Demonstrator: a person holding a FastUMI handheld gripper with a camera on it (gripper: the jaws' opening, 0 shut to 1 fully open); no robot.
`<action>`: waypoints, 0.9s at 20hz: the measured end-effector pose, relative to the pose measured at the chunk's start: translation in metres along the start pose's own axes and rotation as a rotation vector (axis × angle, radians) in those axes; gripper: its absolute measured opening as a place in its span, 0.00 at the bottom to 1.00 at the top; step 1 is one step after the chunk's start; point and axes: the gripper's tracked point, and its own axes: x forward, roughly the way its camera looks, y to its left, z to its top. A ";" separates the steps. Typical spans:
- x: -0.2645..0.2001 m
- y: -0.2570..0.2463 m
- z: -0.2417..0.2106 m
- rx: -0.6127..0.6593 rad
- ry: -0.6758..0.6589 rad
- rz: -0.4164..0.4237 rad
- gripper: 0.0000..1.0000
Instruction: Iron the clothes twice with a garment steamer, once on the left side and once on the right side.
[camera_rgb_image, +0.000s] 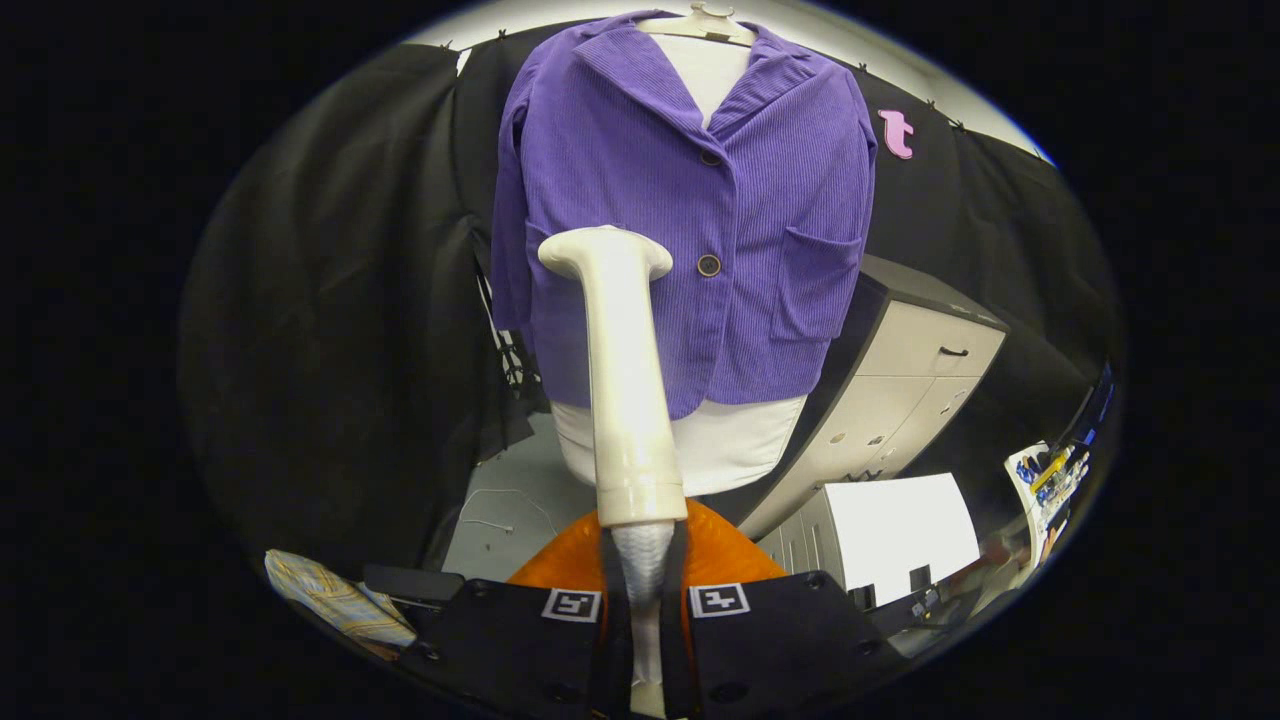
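Observation:
A purple corduroy jacket hangs on a white hanger over a white inner garment. My gripper is shut on the hose end of a cream garment steamer. The steamer rises straight ahead from between the fingers. Its flat head sits in front of the jacket's lower left panel, beside the lower button. Whether the head touches the cloth I cannot tell.
A grey drawer cabinet stands right of the jacket, with a white box below it. An orange rounded object lies just ahead of the fingers. Checked fabric lies at the lower left. Black cloth walls hang behind.

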 end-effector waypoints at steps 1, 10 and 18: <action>0.002 0.000 -0.004 -0.007 0.008 0.003 0.19; 0.018 -0.003 -0.037 -0.031 0.062 0.054 0.19; 0.031 -0.016 -0.067 -0.050 0.119 0.143 0.19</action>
